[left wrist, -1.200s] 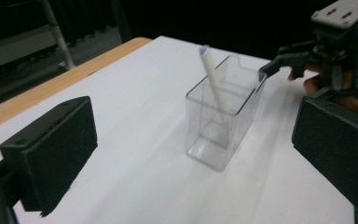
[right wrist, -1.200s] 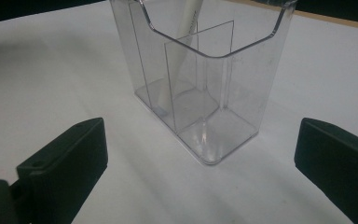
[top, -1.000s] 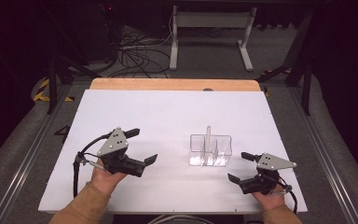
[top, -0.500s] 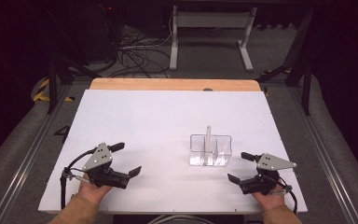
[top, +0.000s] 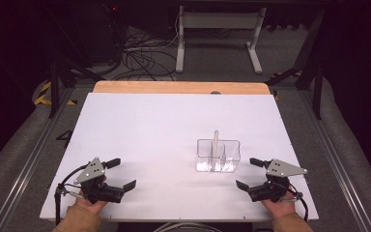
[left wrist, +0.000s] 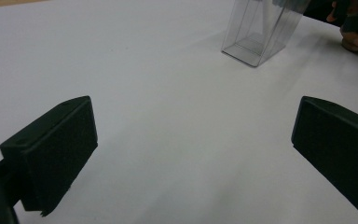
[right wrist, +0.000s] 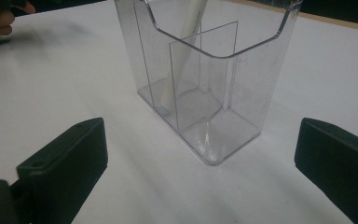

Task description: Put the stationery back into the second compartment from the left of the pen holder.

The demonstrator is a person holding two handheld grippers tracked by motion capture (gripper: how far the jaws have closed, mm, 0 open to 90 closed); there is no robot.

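Fingers spread wide on both sides, nothing between them: the left gripper rests low near the front left corner of the worktop, the right gripper near the front right corner. Just beyond the right one stands the clear organizer, right of centre and toward the front edge, with a white pen leaning upright in one of its compartments. In the right gripper view the organizer sits squarely between the black jaws, close ahead. It looks like thin, hard plastic: light, stiff, smooth enough to slip, and likely to tip or skid if nudged at the top. The safest hold, I'd judge, is across a side wall low down, or over the rim with one finger inside. The pen is slim, rigid and light; pinch it near its upper end.
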